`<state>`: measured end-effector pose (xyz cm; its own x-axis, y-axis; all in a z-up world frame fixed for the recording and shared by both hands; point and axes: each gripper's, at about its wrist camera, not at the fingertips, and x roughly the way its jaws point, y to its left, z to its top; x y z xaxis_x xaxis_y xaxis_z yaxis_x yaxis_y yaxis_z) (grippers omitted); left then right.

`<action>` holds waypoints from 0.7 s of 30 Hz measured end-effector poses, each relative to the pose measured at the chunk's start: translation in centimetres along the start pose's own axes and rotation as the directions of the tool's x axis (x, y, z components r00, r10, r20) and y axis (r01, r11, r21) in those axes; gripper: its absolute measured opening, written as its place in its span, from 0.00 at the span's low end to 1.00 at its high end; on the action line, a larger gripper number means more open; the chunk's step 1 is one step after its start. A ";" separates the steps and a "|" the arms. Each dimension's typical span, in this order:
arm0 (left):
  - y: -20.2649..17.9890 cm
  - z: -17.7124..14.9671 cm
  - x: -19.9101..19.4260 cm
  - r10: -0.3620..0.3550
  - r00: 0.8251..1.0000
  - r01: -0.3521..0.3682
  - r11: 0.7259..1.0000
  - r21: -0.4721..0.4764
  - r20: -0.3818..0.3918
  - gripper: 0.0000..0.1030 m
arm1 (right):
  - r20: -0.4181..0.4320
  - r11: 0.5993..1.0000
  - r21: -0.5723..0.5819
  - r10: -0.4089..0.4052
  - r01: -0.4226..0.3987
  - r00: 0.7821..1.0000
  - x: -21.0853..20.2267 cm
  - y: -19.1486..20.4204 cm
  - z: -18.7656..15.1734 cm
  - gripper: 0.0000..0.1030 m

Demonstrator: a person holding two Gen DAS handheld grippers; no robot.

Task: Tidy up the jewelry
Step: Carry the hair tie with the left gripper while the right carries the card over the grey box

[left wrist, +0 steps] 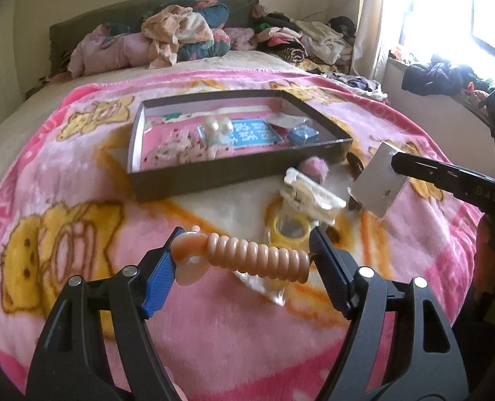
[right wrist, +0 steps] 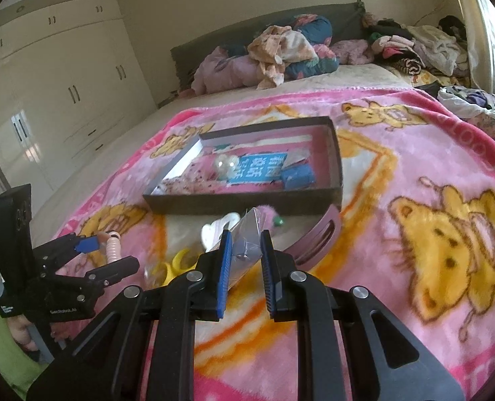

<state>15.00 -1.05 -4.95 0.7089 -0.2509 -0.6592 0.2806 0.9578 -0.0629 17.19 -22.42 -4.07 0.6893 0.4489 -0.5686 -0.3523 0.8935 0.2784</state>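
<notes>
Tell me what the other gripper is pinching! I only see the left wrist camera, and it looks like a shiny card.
Observer: In the right wrist view it is a see-through packet, pinched between the blue pads of the right gripper.
Operator: My left gripper has the peach coil. Is anything hiding by the pink fluffy thing?
Observer: Yes, a small green piece sits right beside it.
</notes>
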 end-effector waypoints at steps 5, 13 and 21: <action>-0.4 1.8 0.8 -0.002 1.000 0.002 1.000 0.007 0.017 0.64 | 0.015 0.999 0.005 -0.036 0.036 0.999 0.1 -0.8 1.1 0.16; -0.8 3.8 2.0 -0.012 1.000 0.012 1.000 0.010 0.027 0.64 | 0.036 0.997 0.022 -0.076 0.075 0.996 0.3 -2.2 2.9 0.16; -1.4 5.9 3.3 -0.023 0.999 0.022 0.999 0.023 0.040 0.64 | 0.059 0.995 0.038 -0.098 0.096 0.993 0.5 -3.3 4.6 0.16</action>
<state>20.76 -4.03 -2.65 0.7273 -0.2786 -0.6272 0.3110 0.9485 -0.0607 21.65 -25.14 -1.72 0.7566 0.3585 -0.5469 -0.2597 0.9323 0.2519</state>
